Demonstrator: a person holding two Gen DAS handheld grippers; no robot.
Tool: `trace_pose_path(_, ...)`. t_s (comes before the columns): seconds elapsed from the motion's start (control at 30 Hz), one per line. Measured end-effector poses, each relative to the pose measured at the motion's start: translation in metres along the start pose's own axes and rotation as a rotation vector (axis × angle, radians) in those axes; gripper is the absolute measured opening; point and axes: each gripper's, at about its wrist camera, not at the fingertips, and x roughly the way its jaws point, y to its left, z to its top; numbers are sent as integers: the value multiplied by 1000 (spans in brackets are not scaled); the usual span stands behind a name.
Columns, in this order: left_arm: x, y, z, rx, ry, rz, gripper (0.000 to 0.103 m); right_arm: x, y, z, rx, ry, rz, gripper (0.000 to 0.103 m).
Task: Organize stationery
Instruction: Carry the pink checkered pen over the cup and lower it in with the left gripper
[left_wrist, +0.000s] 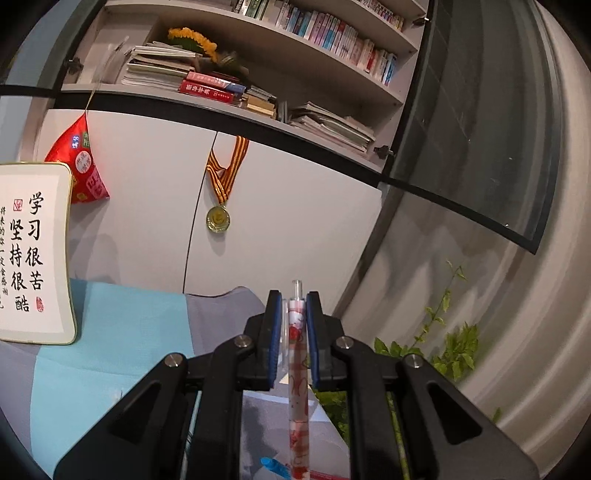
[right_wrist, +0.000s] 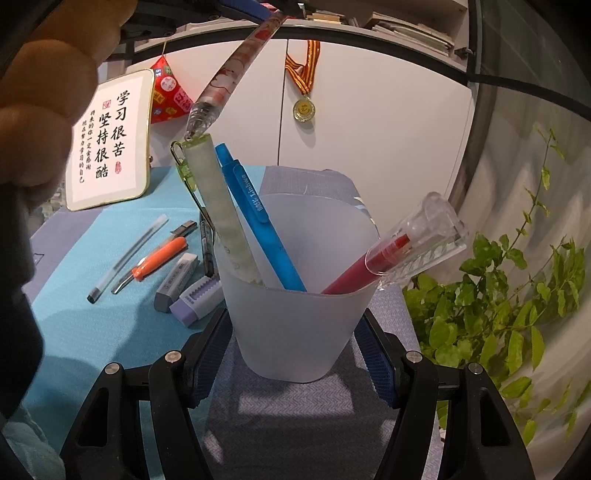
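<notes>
With the left gripper (left_wrist: 293, 325) jaws clamped on the patterned pen (right_wrist: 236, 62) above the cup (right_wrist: 295, 325), held in the right gripper (right_wrist: 295, 350) jaws, its tip could snag the green pen (right_wrist: 218, 206) and miss.

Your left gripper (left_wrist: 293, 314) has matt black plastic arms and blue rubbery pads, clamped on a glossy clear-plastic patterned pen (left_wrist: 297, 369). Your right gripper (right_wrist: 291, 354) has blue, finely ribbed pads pressing a frosted, translucent plastic cup (right_wrist: 295, 332) with a smooth matt wall. Inside, the blue pen (right_wrist: 258, 225) looks matt plastic; the red pen (right_wrist: 369, 266) wears a shiny clear cap. The table cover (right_wrist: 295, 417) is woven grey cloth.
</notes>
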Motion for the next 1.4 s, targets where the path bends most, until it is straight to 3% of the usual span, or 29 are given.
trace_pose_path(0.3,-8,-1,-7,15,25,-30,11,0,0,0,0,0,0,69)
trace_pose_path(0.43,-22,1,-15,51,10,-10,11,0,0,0,0,1,0,69)
trace_pose_path(0.6,-29,2,1,17,-30,-33,11,-1,0,0,-6,0,-4,69)
trace_pose_path(0.7,-22,-11,12,46,-48,-56,11,-1,0,0,-4,0,-2,69)
trace_pose_path(0.93,29,-31,11,171,11,-44,11,0,-1,1,5,2,6,69)
trace_pose_path(1.03,41,-19,1,164,70,-67,11,0,-1,1,4,2,5,69)
trace_pose_path(1.4,12,9,-33,169,122,-114,11,0,1,0,-3,1,1,69)
